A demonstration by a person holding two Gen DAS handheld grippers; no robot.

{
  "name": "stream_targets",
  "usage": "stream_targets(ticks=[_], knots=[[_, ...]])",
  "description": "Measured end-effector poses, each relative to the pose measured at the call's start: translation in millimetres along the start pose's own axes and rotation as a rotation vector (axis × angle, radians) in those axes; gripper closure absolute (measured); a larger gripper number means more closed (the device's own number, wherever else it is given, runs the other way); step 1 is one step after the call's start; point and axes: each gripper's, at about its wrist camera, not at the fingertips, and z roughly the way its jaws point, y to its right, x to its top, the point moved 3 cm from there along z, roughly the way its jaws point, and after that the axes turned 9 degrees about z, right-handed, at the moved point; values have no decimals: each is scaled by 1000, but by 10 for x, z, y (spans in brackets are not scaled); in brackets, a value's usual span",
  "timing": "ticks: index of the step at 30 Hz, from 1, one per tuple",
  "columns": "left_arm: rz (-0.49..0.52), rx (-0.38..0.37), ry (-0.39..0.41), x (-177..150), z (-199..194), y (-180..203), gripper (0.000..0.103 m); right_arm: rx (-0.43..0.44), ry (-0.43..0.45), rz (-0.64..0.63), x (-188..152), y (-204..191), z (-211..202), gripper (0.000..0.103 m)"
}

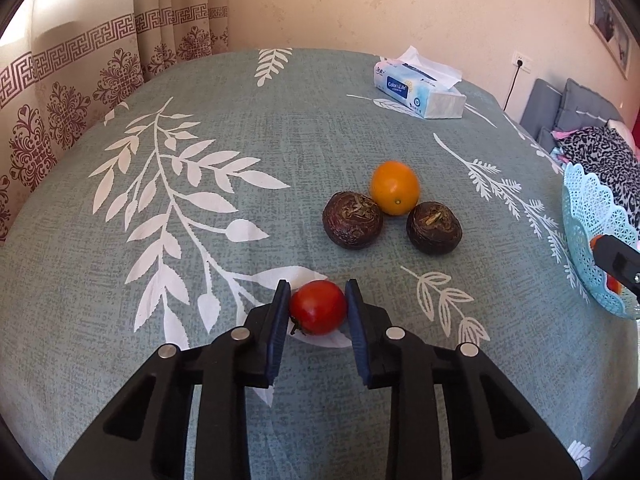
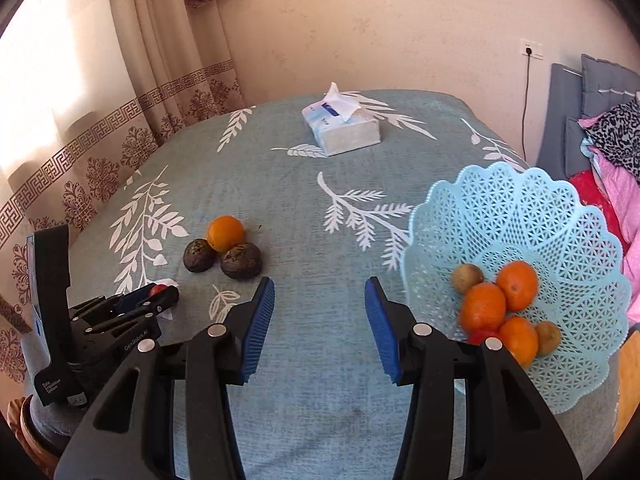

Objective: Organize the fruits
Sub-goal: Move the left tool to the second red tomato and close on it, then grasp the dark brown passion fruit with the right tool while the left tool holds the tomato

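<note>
A small red tomato (image 1: 318, 307) is seen clamped between the blue pads of the left gripper (image 1: 318, 300), low in the centre of the left wrist frame, resting on the leaf-printed tablecloth (image 1: 240, 120). The pads are pressed against its two sides across the widest part, the stem end turned toward the lower left. The fruit is judged light, smooth and thin-skinned, so only gentle pressure is called for; a harder squeeze could split it.

Just above centre, an orange (image 1: 395, 188) and two dark round fruits (image 1: 353, 220) are grouped, touching or nearly so. The right gripper (image 2: 320, 312) is shown with its jaws apart and nothing between them, above bare cloth in the lower middle of its own frame. At the right, the pale blue lattice basket (image 2: 520, 216) already holds several fruits. A tissue box (image 2: 340, 128) is visible at the upper centre.
</note>
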Motion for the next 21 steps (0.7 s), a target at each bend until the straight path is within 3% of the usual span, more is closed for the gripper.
stream_targets(ticks=[10,21], knots=[[-55,89,101,-7,-240,-183,75,48,-142,-110,25,-488,618,54],[-103,82,95,-34,-221,-271,75,26,-225,-158,56,-749,1236,54]])
